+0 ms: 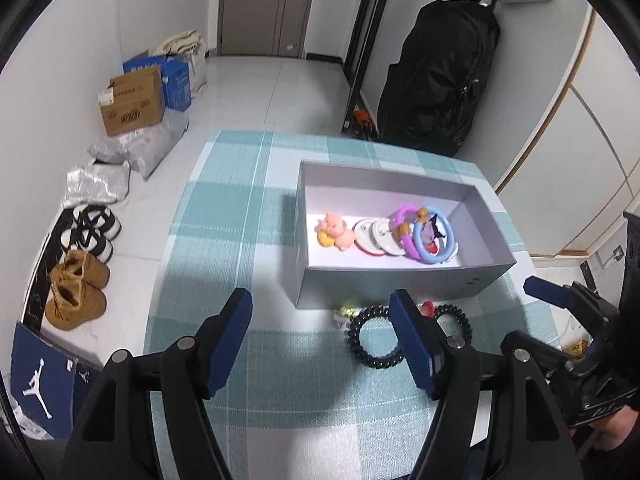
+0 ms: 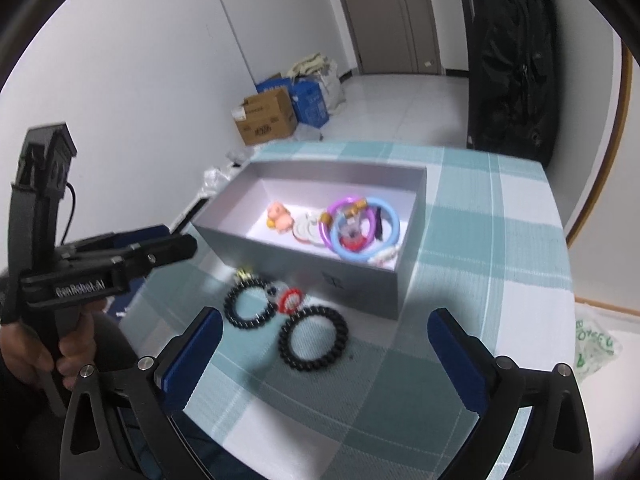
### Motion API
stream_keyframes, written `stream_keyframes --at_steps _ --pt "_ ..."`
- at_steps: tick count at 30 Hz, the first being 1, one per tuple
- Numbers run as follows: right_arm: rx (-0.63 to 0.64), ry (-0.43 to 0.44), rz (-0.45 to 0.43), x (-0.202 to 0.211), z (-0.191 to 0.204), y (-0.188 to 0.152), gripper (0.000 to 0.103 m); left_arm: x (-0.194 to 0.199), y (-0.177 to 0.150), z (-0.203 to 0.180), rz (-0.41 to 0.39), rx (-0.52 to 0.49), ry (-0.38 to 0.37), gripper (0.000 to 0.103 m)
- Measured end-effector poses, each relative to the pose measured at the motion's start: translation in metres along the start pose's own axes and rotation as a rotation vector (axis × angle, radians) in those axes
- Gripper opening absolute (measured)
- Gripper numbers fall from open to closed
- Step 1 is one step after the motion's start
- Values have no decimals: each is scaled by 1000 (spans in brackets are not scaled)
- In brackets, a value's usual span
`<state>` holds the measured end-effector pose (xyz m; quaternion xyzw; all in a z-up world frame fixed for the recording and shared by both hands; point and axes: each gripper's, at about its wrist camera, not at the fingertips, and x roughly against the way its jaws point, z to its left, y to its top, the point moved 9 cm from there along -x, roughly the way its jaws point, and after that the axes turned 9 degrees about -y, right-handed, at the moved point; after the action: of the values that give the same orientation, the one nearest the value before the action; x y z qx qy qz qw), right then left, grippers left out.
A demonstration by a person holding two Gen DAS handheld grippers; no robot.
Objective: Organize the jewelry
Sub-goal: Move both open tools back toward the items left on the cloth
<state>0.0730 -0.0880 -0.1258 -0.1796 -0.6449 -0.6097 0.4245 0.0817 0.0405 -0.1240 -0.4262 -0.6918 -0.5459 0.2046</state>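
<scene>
Currently, both tools are held spread with nothing between their pads: the left hand-held gripper (image 1: 324,340) and the right hand-held gripper (image 2: 326,354) are poised over the checked table (image 1: 240,216). Two black coil bracelets (image 2: 313,339) (image 2: 249,304) and a small red ring (image 2: 291,300) are seen lying on the cloth just before the grey box (image 1: 384,284), inside which a pink pig figure (image 1: 336,234), white discs (image 1: 378,236), a purple bangle (image 1: 404,228) and a blue bangle (image 1: 434,236) are gathered.
</scene>
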Motion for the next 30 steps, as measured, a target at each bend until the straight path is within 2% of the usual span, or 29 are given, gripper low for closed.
stream_keyframes --at_steps 7,11,14,17,23,27,30 --pt "38 -36 64 -11 0 -17 103 -4 -7 5 44 19 21 67" --pt "29 -26 85 -19 1 -19 103 -12 -16 13 98 44 38 67" --pt "49 -22 92 -23 7 -20 102 -16 -21 20 132 74 40 67" --pt "97 -25 82 -26 17 -19 101 -14 -22 24 135 49 75 67" --pt "164 -53 92 -36 27 -20 84 -16 -25 26 152 44 79 67" --pt "236 -106 96 -44 33 -22 79 -15 -26 30 157 38 94 67" --pt "285 -113 113 -49 40 -27 77 -16 -27 33 165 50 97 67"
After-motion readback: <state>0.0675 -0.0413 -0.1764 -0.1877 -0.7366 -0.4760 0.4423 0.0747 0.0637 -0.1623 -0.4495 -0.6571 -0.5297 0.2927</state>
